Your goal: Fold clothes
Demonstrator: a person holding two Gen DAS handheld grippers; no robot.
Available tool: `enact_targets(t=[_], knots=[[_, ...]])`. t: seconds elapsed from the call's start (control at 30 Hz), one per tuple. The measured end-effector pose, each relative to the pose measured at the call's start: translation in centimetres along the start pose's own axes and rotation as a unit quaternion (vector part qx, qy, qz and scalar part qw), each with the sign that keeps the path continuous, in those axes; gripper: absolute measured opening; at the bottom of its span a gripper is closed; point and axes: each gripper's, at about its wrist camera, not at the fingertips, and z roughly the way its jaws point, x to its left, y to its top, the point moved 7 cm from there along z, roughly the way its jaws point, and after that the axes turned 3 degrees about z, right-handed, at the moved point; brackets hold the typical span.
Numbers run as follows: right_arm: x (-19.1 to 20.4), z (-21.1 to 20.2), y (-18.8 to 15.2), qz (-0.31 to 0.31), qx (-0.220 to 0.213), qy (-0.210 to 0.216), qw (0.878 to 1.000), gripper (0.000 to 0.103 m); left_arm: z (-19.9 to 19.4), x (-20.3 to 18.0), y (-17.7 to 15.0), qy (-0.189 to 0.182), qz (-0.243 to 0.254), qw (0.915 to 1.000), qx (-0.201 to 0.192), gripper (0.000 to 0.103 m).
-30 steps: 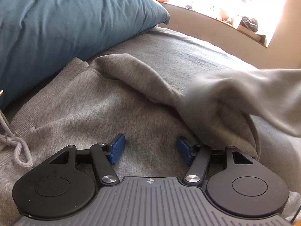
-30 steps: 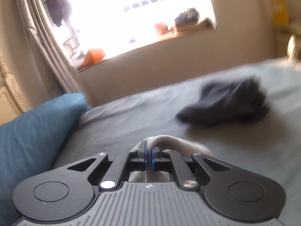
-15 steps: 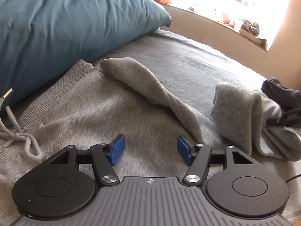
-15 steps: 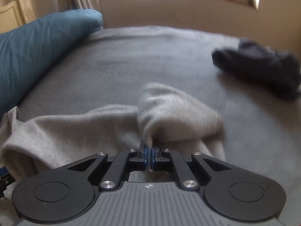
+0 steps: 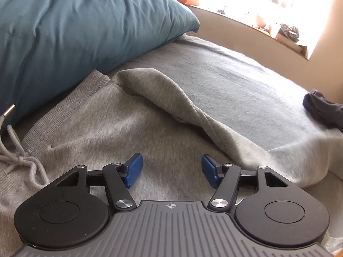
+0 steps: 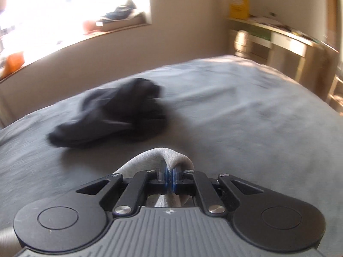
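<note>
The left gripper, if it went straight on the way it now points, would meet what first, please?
Probably the grey sweatpants: the left gripper, jaws open, sits low over them, and the raised fold lies ahead. Depth is unclear; the teal pillow is off to the left.

Fuzzy, matt grey fleece sweatpants point(image 5: 120, 128) lie on a soft grey blanket point(image 5: 235, 81), beside a smooth teal cloth pillow point(image 5: 75, 27); far right, pale wooden shelves point(image 6: 300, 49).
</note>
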Motion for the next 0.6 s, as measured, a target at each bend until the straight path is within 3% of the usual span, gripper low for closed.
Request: enact_targets(t=[0.13,0.3,0.37,0.43,0.53,0.6], knots=[[-4.2,2.3,-1.6,0.037,0.026,-0.029,0.999,0.004,0.3,-0.1,-0.1,0.005,0.006,1.0000,0.003,0.061],[-5.5,3.6,-3.2,0.045,0.046,-0.041,0.997,0.006,0.6,-0.2,-0.2,0.012,0.015,0.9998,0.002,0.061],[-5.9,4.1,-3.7,0.047,0.054,-0.045,0.996,0.015,0.6,-0.3,-0.1,0.013,0.014,0.9998,0.001,0.061],[-6.8,4.0,-3.5,0.071,0.055,-0.038,0.995,0.032,0.5,-0.3,0.0,0.012,0.012,0.9998,0.001,0.061],[-8.8,1.6,-2.4,0.127,0.012,-0.041,0.991,0.063,0.5,-0.3,0.1,0.010,0.009,0.9999,0.001,0.061],[-9.8,-0.3,-2.0,0.161,-0.016,-0.037,0.986,0.064,0.4,-0.3,0.2,0.007,0.008,0.9999,0.002,0.061]])
